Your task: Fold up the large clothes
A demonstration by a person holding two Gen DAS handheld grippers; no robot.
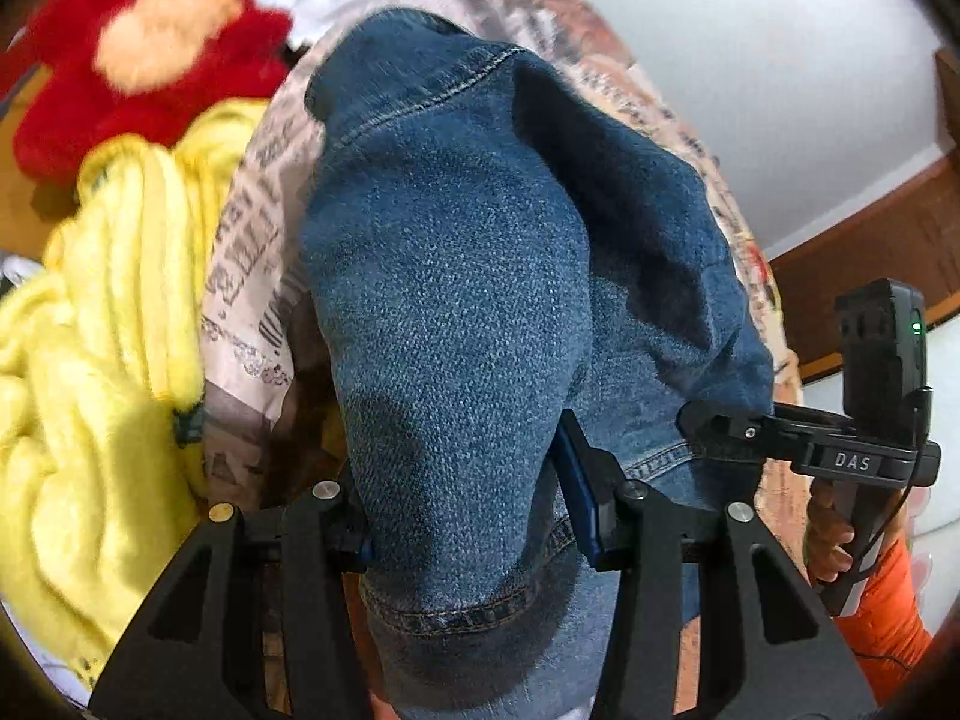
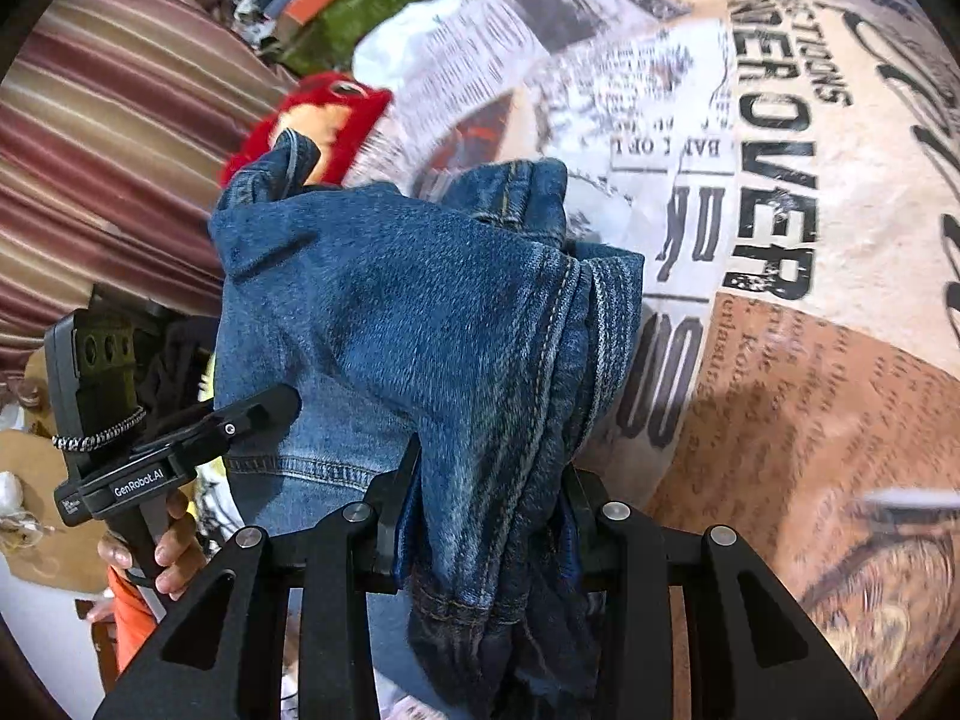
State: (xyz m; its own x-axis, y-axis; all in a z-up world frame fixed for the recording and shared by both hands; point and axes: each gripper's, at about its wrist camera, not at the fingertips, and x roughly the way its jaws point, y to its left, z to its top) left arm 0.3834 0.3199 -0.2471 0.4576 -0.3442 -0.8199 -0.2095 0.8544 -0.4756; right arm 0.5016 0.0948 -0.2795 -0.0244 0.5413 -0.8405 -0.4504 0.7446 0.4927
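— What is seen behind the work?

— A plain white wall (image 1: 780, 60) is seen, edged by a brown wooden board (image 1: 870, 252) (furniture or trim, it cannot be told). A sheet printed like old newspaper (image 2: 780, 210) is spread underneath.

— And off to the side?

— A maroon striped cloth (image 2: 108, 150) is hung or draped, and even light is cast throughout.
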